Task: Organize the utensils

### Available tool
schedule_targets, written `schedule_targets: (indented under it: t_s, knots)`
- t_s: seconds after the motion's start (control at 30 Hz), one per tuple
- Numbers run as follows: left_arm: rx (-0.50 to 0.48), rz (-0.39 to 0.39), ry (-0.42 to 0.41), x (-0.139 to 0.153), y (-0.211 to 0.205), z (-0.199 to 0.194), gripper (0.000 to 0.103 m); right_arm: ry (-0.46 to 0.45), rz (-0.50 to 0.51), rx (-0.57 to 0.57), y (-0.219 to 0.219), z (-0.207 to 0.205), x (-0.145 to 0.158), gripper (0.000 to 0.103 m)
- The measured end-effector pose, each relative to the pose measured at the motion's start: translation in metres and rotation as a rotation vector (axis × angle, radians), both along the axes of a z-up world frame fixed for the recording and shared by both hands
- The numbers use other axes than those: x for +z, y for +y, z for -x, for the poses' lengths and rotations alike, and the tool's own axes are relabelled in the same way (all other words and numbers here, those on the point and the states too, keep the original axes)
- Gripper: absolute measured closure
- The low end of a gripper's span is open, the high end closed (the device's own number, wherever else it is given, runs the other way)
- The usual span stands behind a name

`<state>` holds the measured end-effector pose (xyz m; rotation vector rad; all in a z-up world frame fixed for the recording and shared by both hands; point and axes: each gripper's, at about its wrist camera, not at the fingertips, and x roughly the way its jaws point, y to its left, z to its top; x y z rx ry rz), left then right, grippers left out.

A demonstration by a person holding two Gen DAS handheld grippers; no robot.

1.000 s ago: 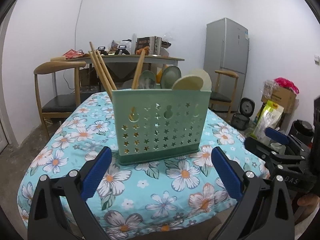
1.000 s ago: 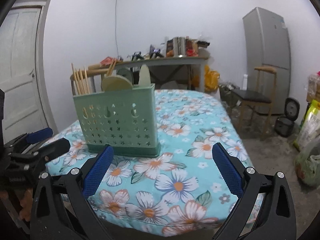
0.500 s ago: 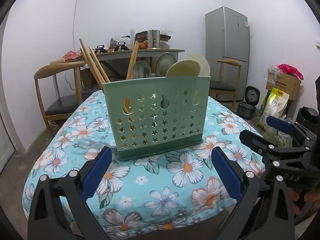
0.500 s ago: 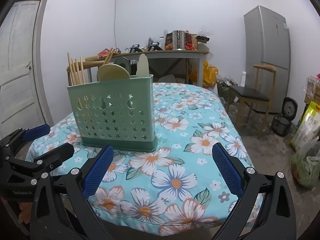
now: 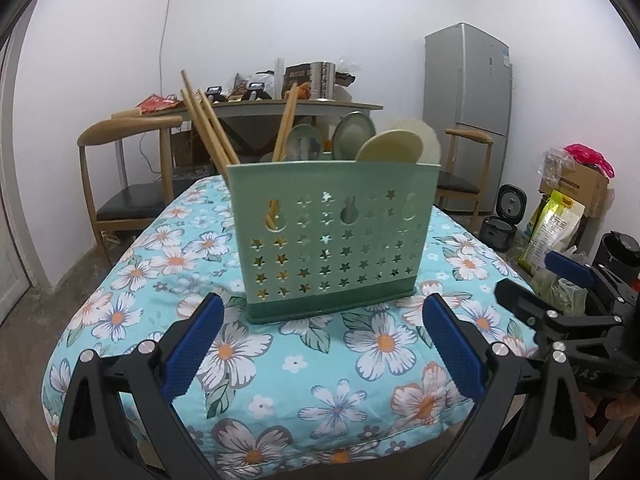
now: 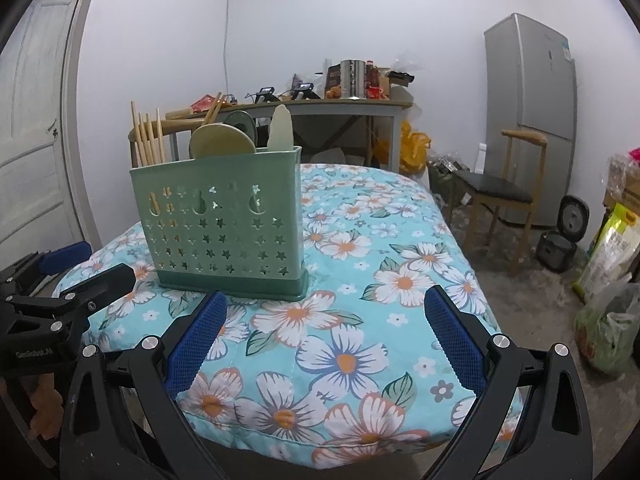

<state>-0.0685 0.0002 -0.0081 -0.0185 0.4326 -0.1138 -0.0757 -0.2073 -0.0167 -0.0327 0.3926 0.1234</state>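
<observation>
A green perforated utensil holder point(image 5: 334, 236) stands upright on the floral tablecloth point(image 5: 360, 360); it also shows in the right wrist view point(image 6: 224, 224). Wooden chopsticks point(image 5: 204, 124) lean out of its left end, and spoons point(image 5: 390, 146) with round heads stick up on the right. In the right wrist view the chopsticks point(image 6: 148, 138) and spoons point(image 6: 222, 142) show too. My left gripper point(image 5: 320, 346) is open and empty, short of the holder. My right gripper point(image 6: 324, 342) is open and empty, to the holder's right front.
A wooden chair point(image 5: 128, 168) stands at the far left, a cluttered desk point(image 5: 272, 106) behind the table, a grey fridge point(image 5: 466, 116) and another chair point(image 6: 500, 192) at the right. Bags point(image 6: 608, 248) and a rice cooker point(image 6: 560, 240) sit on the floor.
Both grippers have shifted a little in front of the holder, with the view angle changing slightly. Both stay open and empty. The holder has not moved.
</observation>
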Motion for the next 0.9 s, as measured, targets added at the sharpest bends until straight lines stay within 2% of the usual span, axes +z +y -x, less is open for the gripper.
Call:
schedule_targets:
  t_s: [0.37,0.7,0.83,0.9]
  knots:
    - [0.014,0.055,0.027,-0.002,0.013,-0.004,0.006,0.030,-0.017,-0.035,-0.005,-0.005,-0.002,0.008]
    - [0.012,0.044,-0.019,0.002,0.014,0.005,0.006,0.035,-0.006,-0.034,-0.002,-0.005,-0.003,0.008]
    - [0.072,0.020,-0.048,0.004,0.018,0.008,0.006,0.035,0.016,-0.027,0.004,-0.005,-0.004,0.008]
    - [0.064,0.042,-0.042,0.004,0.021,0.007,0.006,0.036,0.023,-0.024,0.007,-0.005,-0.004,0.008]
